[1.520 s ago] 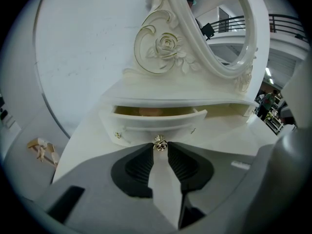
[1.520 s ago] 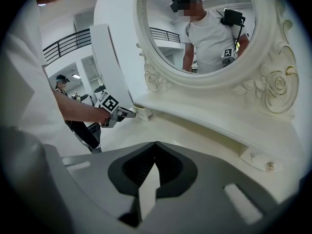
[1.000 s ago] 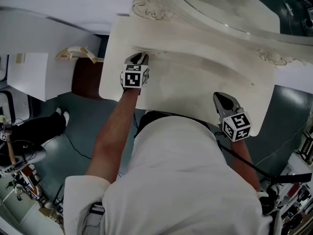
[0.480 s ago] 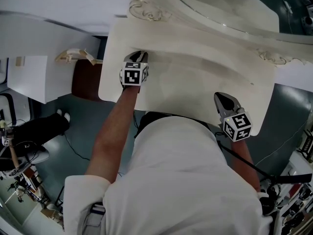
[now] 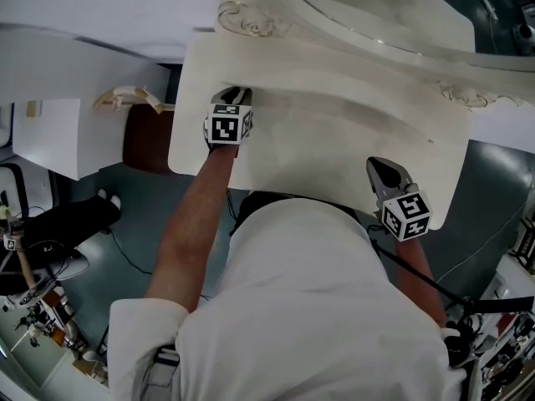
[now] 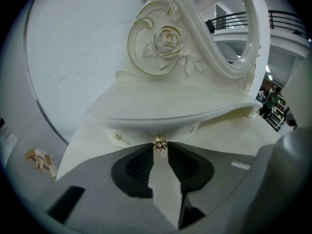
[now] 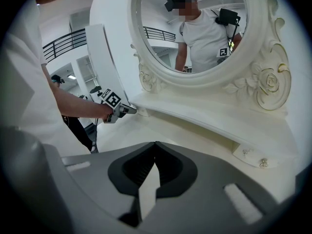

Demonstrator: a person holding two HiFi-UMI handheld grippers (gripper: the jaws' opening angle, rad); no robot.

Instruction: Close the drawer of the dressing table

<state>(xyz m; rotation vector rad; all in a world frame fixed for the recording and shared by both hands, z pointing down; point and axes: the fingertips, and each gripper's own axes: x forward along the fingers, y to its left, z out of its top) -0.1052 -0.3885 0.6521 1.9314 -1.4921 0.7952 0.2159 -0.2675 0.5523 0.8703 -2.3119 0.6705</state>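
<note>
Clamping my left gripper (image 5: 238, 96) on the knob (image 6: 159, 144) of the drawer (image 6: 136, 135) at ten o'clock on the table (image 5: 334, 140), I should push straight in without twisting, my right gripper (image 5: 380, 165) closed on nothing at four o'clock.

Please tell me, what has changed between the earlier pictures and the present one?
The left gripper, closed on the small knob of the drawer, moved slightly further toward the back of the dressing table. The drawer seems pushed in a little more, though that is hard to judge. Nothing was visibly grasped or released. The right gripper stayed shut, empty and in place.
</note>
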